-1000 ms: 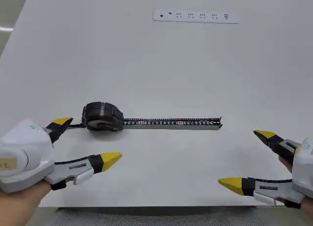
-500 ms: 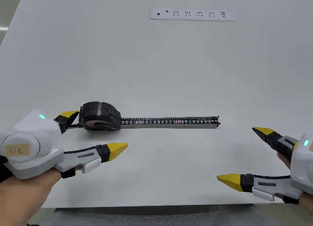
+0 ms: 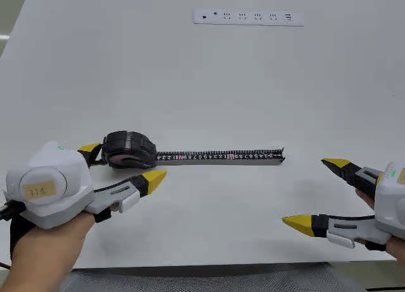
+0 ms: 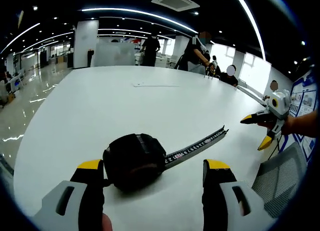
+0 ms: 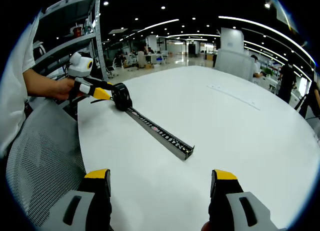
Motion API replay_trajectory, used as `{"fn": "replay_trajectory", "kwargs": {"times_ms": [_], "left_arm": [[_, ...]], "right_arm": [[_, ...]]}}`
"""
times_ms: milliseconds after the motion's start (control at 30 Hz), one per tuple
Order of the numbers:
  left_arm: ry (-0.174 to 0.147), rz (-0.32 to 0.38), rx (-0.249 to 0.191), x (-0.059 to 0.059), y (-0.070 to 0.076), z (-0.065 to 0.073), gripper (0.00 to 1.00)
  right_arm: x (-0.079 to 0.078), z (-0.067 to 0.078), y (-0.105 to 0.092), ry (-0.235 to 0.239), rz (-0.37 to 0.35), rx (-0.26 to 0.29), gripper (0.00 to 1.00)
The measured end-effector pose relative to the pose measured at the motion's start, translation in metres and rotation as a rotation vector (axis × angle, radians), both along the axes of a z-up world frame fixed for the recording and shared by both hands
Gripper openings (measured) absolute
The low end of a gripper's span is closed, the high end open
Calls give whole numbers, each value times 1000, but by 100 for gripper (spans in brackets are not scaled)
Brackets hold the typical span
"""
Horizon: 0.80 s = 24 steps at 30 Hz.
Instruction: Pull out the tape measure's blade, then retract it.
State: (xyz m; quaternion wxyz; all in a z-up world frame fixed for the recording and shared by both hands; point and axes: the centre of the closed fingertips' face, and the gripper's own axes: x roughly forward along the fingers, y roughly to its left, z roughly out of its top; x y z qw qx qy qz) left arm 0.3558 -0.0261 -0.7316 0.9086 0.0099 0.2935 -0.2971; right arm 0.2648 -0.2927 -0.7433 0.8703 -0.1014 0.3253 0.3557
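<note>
Left gripper (image 3: 123, 161) had crept in toward the tape measure case (image 3: 130, 150) compared with a second earlier, while the case itself hadn't budged on the white table (image 3: 190, 83). Its jaws were spread wide, one on each side of the case and not clamped on it. From the left gripper view the case sat right up against one jaw, but I couldn't tell if they were really touching.

My read was that the pulling-out half was done. The blade (image 3: 218, 157) lay flat, running straight out of the case, with its hook end (image 3: 281, 155) well away from it. So straddling the case made sense as a setup for pinning it down or getting at the lock to let the blade run back in.

The right gripper (image 3: 313, 191) hung well apart from the case, out past the hook end and nearer the person. It was wide open too and holding nothing, maybe waiting to steady the tip.

Hard to see stuff:
- The far jaw of the left gripper was partly hidden behind the case in the head view.
- I couldn't make out any lock button.
- The blade numbers were too small to read.
- The right gripper's body was cut off at the frame edge.
</note>
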Motion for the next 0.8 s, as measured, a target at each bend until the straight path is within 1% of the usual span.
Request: {"fn": "replay_trajectory", "kwargs": {"times_ms": [200,267,333,367,400,467,533,567,700,800], "left_arm": [[4,45,12,4,0,-2,76],[6,60,6,6,0,-3,76],[-2,75,27,7,0,-4,74],[0,77,41,8,0,-6,74],[2,79,41,8,0,-7,74],[6,101,33,10,1,-7,74],[9,109,39,12,0,-8,74],[10,114,39,13,-1,-9,74],[14,148,37,16,1,-10,74],[13,161,49,17,2,-11,72]], "right_arm": [[12,1,-2,0,43,-22,74],[16,2,-2,0,57,-26,71],[19,2,-1,0,76,-35,67],[22,0,-2,-1,84,-45,67],[24,0,-2,1,87,-48,66],[27,-1,-1,6,108,-52,63],[30,-3,-1,10,120,-61,61],[31,-5,0,19,131,-62,61],[36,-8,0,21,166,-85,56],[40,-10,-1,19,185,-99,53]]}}
